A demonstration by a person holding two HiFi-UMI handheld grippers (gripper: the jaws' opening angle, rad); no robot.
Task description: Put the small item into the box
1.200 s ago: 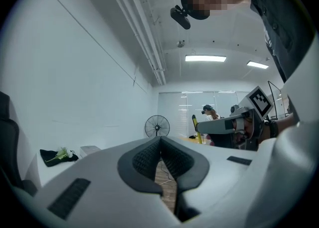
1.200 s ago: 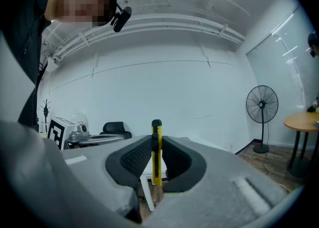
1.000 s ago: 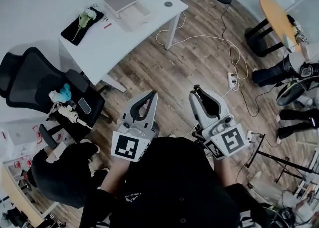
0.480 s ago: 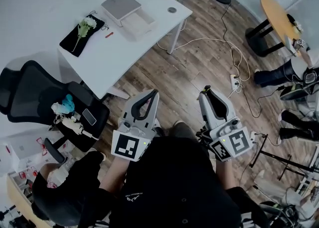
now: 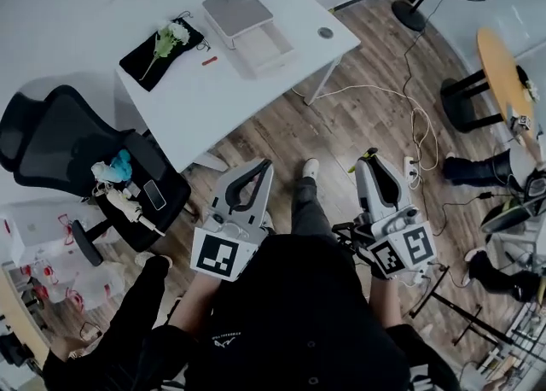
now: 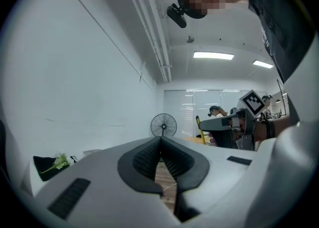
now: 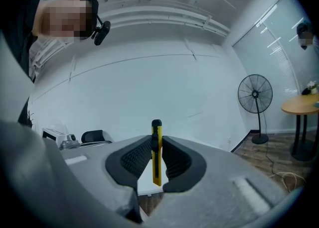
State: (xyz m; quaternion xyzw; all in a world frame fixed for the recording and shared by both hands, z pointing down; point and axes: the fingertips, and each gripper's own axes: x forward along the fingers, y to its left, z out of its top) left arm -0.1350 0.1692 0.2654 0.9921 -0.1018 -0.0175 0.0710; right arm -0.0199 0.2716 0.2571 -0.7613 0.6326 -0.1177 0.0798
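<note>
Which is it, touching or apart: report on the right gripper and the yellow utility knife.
Touching. The right gripper view shows the yellow utility knife clamped upright in the right gripper, both jaws against it.

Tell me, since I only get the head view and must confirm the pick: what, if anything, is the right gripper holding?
Observer: The right gripper is shut on a slim yellow-and-black utility knife, which stands upright between the pads with its black end poking out past the tips.
Operator: Thanks. From above I can't read the left gripper. Is it carrying anything?
Observer: No. The left gripper is shut and empty; its tips touch, and only the wooden floor shows through the gap behind them.
</note>
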